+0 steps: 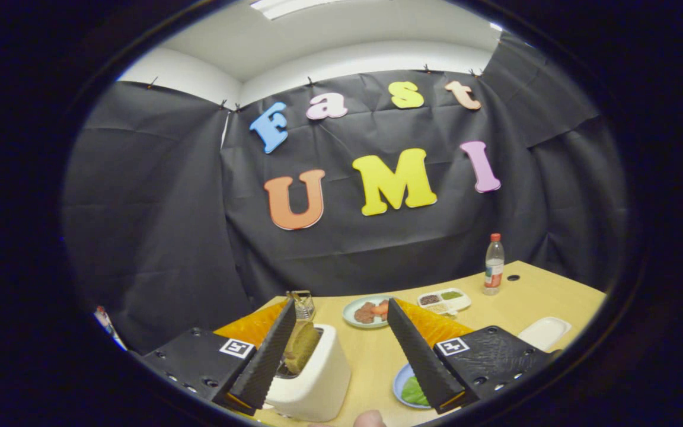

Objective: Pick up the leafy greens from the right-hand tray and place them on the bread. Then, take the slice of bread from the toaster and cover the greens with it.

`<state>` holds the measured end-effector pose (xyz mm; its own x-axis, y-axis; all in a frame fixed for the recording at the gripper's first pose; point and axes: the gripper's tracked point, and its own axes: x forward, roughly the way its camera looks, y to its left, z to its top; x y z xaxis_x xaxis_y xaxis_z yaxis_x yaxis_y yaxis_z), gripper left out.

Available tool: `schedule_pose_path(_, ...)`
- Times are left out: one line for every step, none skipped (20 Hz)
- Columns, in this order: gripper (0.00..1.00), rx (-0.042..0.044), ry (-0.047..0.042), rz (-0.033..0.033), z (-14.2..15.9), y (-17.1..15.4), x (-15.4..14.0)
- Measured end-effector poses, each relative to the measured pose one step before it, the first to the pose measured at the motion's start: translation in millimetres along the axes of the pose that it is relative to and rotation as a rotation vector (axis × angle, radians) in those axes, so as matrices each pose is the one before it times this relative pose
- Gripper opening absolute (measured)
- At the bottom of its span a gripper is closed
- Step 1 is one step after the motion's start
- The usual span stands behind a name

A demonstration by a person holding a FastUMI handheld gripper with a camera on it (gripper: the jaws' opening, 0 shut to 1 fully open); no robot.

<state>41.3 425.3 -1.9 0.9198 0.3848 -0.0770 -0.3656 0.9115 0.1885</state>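
**Even overhead light, strong fisheye bend**

Light comes from a ceiling panel (285,7) above the booth, which shows as a blown-out white strip. The black cloth wall soaks up light and stays dim, while the tabletop (495,296) reads bright and warm with only soft shadows. Straight lines bow sharply toward the rim. The tongs (338,350), wide apart, look sharp; distant items are small but fairly crisp.

You look forward along the gripper (341,350) from just above the near end of the table (495,296), tilted slightly down. The toaster (312,373) sits close between the wide-apart fingers; plate (353,311), tray (463,302) and bottle (494,264) lie far right, before the wall.
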Motion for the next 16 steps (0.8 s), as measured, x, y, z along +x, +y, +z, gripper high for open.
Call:
schedule_pose_path(0.95, -0.00456, 0.00713, -0.00332, -3.74, 7.87, 3.31)
schedule_pose_path(0.95, -0.00131, 0.0114, -0.00269, -6.22, 7.51, 2.61)
schedule_pose_path(0.95, -0.00043, 0.01974, -0.00959, -7.03, 5.81, 3.66)
schedule_pose_path(0.95, 0.00202, 0.02047, -0.00848, -8.12, 3.65, 4.69)
schedule_pose_path(0.95, 0.00098, 0.01753, -0.00339, -6.79, 4.8, 3.96)
schedule_pose_path(0.95, -0.00144, 0.01645, -0.00258, -5.64, 3.72, 5.98)
schedule_pose_path(0.95, -0.00894, 0.01724, -0.00731, -5.94, 3.14, 5.93)
schedule_pose_path(0.95, -0.00623, 0.01914, -0.0111, -6.57, 0.44, 5.91)
schedule_pose_path(0.93, -0.00335, 0.01751, -0.00103, -5.35, 2.28, 5.28)
schedule_pose_path(0.91, -0.00333, 0.02002, -0.00544, -6.22, 2.03, 5.88)
schedule_pose_path(0.89, -0.0076, 0.01342, 0.00094, -4.12, 1.79, 4.44)
schedule_pose_path(0.84, -0.00529, 0.01589, -0.00336, -4.47, 1.1, 2.89)
schedule_pose_path(0.82, 0.00237, 0.01636, -0.00121, -4.05, 0.3, 3.53)
schedule_pose_path(0.77, 0.0055, 0.01213, -0.00254, -4.13, 0.75, 4.04)
schedule_pose_path(0.7, 0.00442, 0.00844, -0.00752, -2.01, -1.05, 2.61)
schedule_pose_path(0.63, 0.00155, 0.00393, -0.00931, -0.07, -1.36, 1.46)
